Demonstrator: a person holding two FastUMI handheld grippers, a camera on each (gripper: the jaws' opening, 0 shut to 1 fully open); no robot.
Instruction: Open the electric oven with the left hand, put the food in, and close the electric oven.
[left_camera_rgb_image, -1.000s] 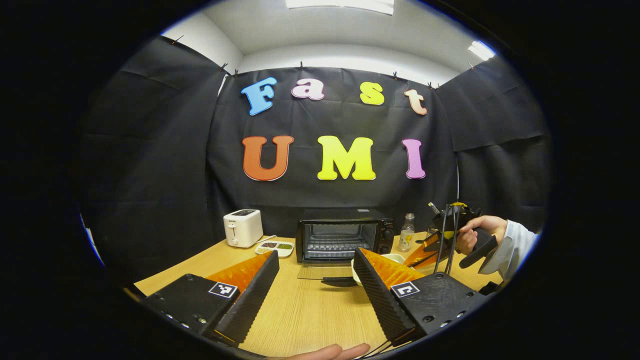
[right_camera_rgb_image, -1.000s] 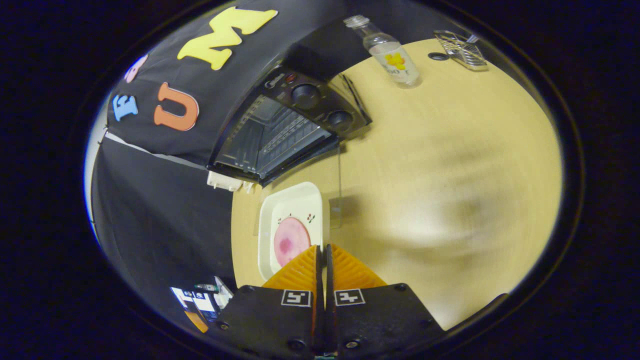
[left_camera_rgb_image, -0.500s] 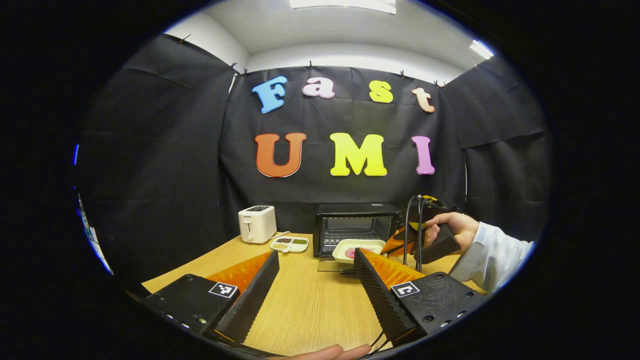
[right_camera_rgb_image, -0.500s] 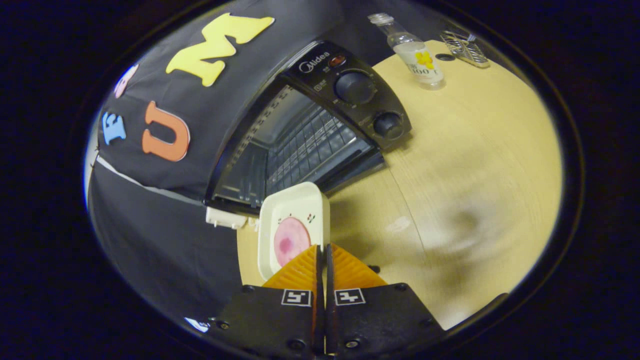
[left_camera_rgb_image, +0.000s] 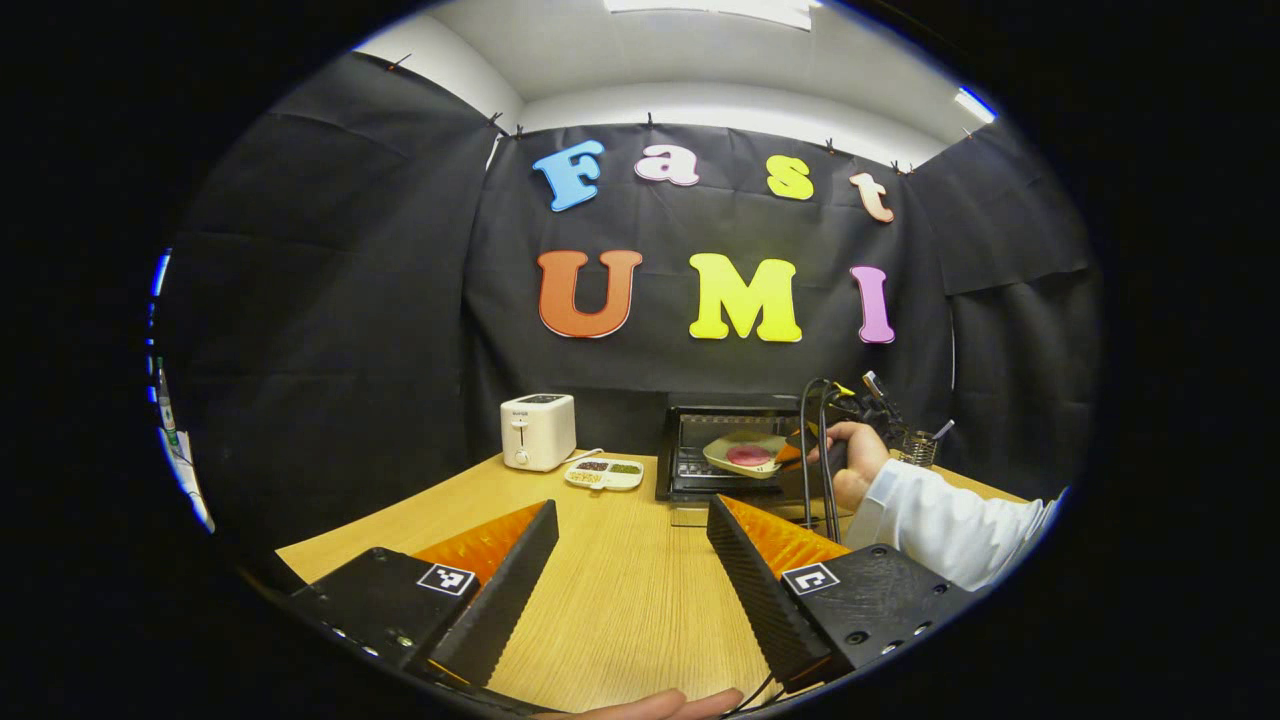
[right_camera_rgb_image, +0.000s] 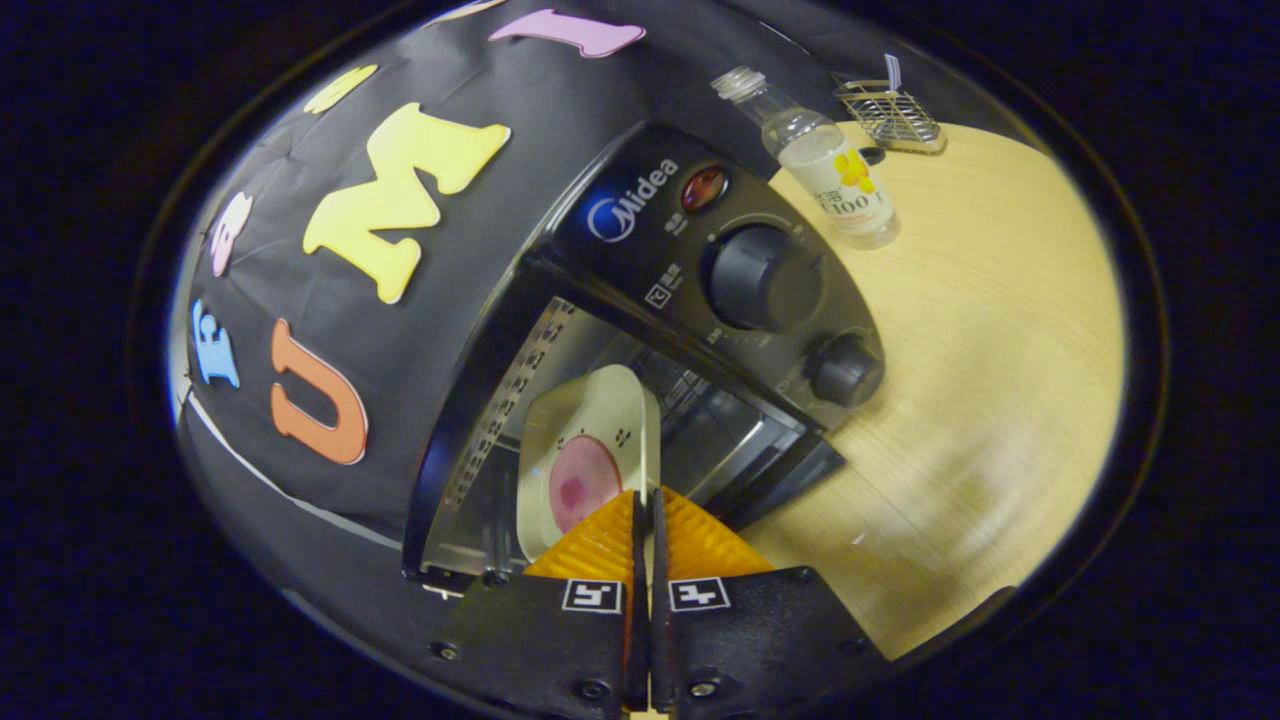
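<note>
A black electric oven stands at the back of the wooden table, its door folded down and open. My right gripper is shut on the rim of a white dish carrying a pink slice of food. The dish is tilted and sits at the oven's mouth, over the rack. In the left gripper view the oven is far off, with the dish held in front of it by the right gripper and a hand. My left gripper hovers open over the table's near part, nothing between its fingers.
A white toaster and a small divided snack tray sit left of the oven. A clear bottle and a wire holder stand to the oven's right. A white sleeve reaches across the right side.
The right gripper carried the dish forward and up from the table in front of the oven into the oven's opening. The left gripper drew back and swung a little left, staying open.
</note>
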